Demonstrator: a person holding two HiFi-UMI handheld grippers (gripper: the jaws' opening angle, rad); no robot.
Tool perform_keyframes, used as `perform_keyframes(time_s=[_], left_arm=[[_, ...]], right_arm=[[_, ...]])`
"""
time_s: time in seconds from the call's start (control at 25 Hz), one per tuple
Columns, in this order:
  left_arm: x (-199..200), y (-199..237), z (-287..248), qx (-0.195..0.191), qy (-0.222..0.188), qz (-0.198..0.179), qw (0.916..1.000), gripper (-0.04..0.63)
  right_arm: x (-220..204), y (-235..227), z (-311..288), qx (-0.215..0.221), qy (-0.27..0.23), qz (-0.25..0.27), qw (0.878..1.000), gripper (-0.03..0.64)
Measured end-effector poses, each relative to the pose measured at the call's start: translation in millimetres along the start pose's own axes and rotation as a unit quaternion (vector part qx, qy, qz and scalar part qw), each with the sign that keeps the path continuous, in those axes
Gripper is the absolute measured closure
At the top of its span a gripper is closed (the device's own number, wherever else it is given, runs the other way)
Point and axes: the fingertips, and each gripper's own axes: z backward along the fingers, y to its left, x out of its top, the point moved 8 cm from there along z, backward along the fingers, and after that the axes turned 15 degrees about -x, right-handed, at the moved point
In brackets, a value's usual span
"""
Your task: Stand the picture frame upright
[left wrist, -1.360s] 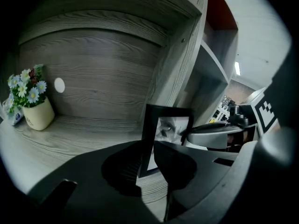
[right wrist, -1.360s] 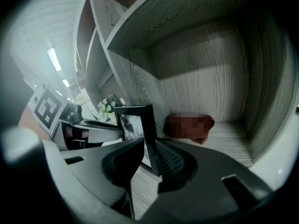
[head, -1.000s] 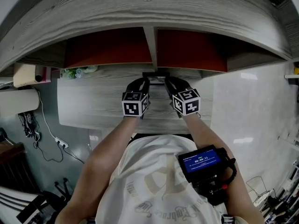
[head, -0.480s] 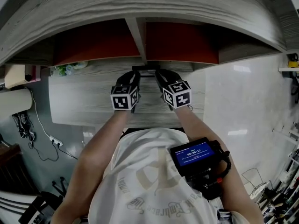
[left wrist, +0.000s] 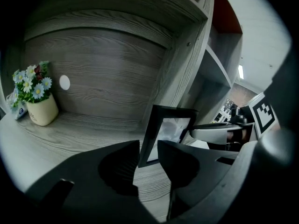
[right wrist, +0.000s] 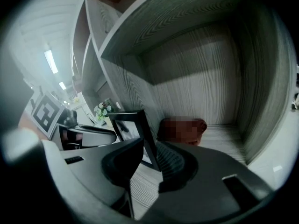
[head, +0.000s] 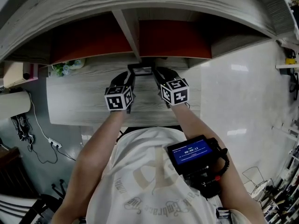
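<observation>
Compared with a second earlier, the picture frame (head: pixel 140 70) showed a pale face inside its dark border in the head view, where before only a thin dark bar had been visible, and both hands sat a little further left in the picture. The frame stood near upright with a slight tilt on the wood-grain shelf board (head: pixel 79 97), just in front of the vertical divider (head: pixel 126 31). The left gripper (head: pixel 127 78) was clamped on the frame's lower left edge, which sat in the narrow gap between its jaws in the left gripper view (left wrist: pixel 148 148). The right gripper (head: pixel 158 74) pinched the opposite side bar, which ran down between its jaws (right wrist: pixel 150 148). The divider's front edge rose close behind the frame (left wrist: pixel 166 134). To the left, bare board ran well clear to a small flower pot (left wrist: pixel 39 108) by the back panel. To the right, an open compartment (right wrist: pixel 219 101) lay behind the frame (right wrist: pixel 133 125).
</observation>
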Motion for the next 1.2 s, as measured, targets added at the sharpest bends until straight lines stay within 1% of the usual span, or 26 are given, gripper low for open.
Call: perform_keyframes(time_s=[0.2, 0.32, 0.36, 0.4, 0.44, 0.48, 0.52, 0.56, 0.6, 0.68, 0.72, 0.8, 0.84, 1.0, 1.2], left_arm=[[-4.8, -8.4, 13.2, -0.003, -0.014, 0.000, 0.9999, 0.465], [-14.9, -16.4, 27.6, -0.006, -0.023, 0.002, 0.9997, 0.465], [-18.1, -19.4, 32.6, -0.006, -0.027, 0.002, 0.9996, 0.465], [-20.6, -22.5, 37.4, -0.007, -0.032, 0.002, 0.9995, 0.465], [-22.4, -25.6, 41.9, -0.008, -0.037, 0.003, 0.9993, 0.473], [-23.6, -28.8, 46.2, -0.010, -0.043, 0.004, 0.9990, 0.497], [-24.3, -31.9, 50.3, -0.012, -0.049, 0.004, 0.9987, 0.500], [-24.7, -35.0, 54.0, -0.013, -0.055, 0.004, 0.9984, 0.502], [-25.1, -38.1, 57.4, -0.015, -0.060, 0.002, 0.9981, 0.526], [-26.8, -44.4, 64.4, -0.019, -0.068, 0.000, 0.9975, 0.541], [-28.1, -47.5, 68.1, -0.021, -0.072, -0.001, 0.9972, 0.555], [-30.6, -54.4, 75.7, -0.026, -0.079, -0.003, 0.9966, 0.558], [-31.4, -58.1, 79.6, -0.029, -0.081, -0.005, 0.9962, 0.578], [-33.9, -74.6, 93.8, -0.044, -0.088, -0.023, 0.9949, 0.584], [-37.9, -96.3, 104.8, -0.072, -0.088, -0.063, 0.9915, 0.586]], right_arm=[[-0.1, -2.3, 14.0, -0.004, -0.008, -0.004, 1.000, 0.526], [-5.8, 2.2, 29.3, -0.006, -0.017, -0.004, 1.000, 0.526], [-7.4, 3.5, 34.9, -0.007, -0.021, -0.004, 1.000, 0.562], [-8.4, 4.8, 40.1, -0.007, -0.025, -0.004, 1.000, 0.567], [-9.1, 6.0, 44.8, -0.007, -0.029, -0.004, 1.000, 0.568], [-9.3, 7.3, 49.2, -0.006, -0.032, -0.004, 0.999, 0.568], [-9.0, 8.6, 53.1, -0.005, -0.035, -0.004, 0.999, 0.568], [-8.1, 10.2, 56.7, -0.004, -0.039, -0.004, 0.999, 0.592], [-7.1, 12.1, 60.0, -0.003, -0.044, -0.004, 0.999, 0.598], [-5.9, 17.0, 66.8, 0.002, -0.051, -0.004, 0.999, 0.611], [-5.6, 19.8, 70.7, 0.006, -0.055, -0.004, 0.998, 0.611], [-4.4, 25.2, 79.7, 0.015, -0.062, -0.004, 0.998, 0.611], [-3.7, 27.8, 84.7, 0.020, -0.066, -0.004, 0.998, 0.611], [-3.5, 35.8, 105.2, 0.039, -0.084, 0.001, 0.996, 0.612], [-2.5, 37.7, 133.0, 0.058, -0.107, 0.020, 0.992, 0.612]])
